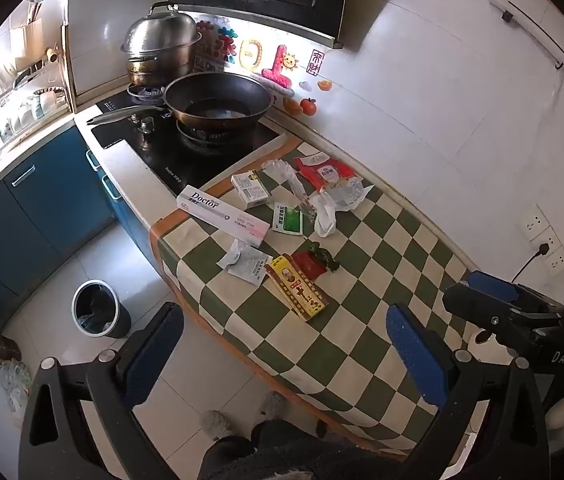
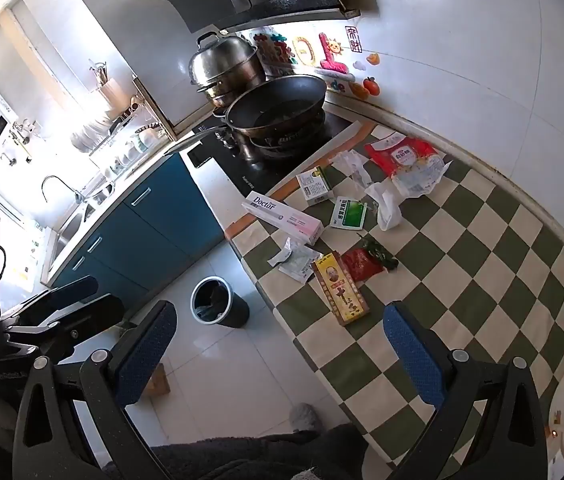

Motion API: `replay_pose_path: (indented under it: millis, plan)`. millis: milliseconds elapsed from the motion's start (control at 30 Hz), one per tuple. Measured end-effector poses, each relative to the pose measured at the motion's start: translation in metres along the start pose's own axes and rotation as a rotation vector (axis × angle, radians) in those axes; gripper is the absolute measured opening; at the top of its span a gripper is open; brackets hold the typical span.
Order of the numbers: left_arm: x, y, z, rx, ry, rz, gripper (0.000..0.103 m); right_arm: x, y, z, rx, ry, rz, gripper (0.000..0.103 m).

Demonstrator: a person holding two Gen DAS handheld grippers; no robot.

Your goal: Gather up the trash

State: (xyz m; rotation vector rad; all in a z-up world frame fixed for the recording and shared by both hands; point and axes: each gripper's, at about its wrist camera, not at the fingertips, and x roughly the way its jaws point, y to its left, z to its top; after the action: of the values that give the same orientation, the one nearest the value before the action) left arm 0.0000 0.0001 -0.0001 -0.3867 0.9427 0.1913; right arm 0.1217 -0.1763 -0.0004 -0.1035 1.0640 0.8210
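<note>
1. The left gripper [image 1: 284, 354] stands wide with nothing between its blue pads, at the bottom of its frame.
2. The right gripper [image 2: 279, 354] gapes equally wide and bare.
3. Trash lies mid-frame on the checkered cloth [image 1: 382, 280]: yellow box [image 1: 297, 288], Doctor toothpaste box [image 1: 221, 214], red wrapper [image 1: 324, 172].
4. The bin [image 1: 99, 310] stands on the floor, lower left.

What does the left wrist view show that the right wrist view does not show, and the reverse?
Only the left wrist view shows the wall sockets and the right gripper, open. Only the right wrist view shows the faucet and the left gripper, open. Both share the checkered cloth, the Doctor box, the yellow box, the trash bin and the wok.
</note>
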Motion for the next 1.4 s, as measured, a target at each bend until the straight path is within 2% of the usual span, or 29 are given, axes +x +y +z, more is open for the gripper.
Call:
replay_pose_path:
  millis: [1400]
  plan:
    - [-0.0072, -0.0079, 0.0085, 0.014, -0.018, -0.005, 0.103, -0.0004, -0.0054, -0.0035, 0.002, 0.003, 0.011, 0.103]
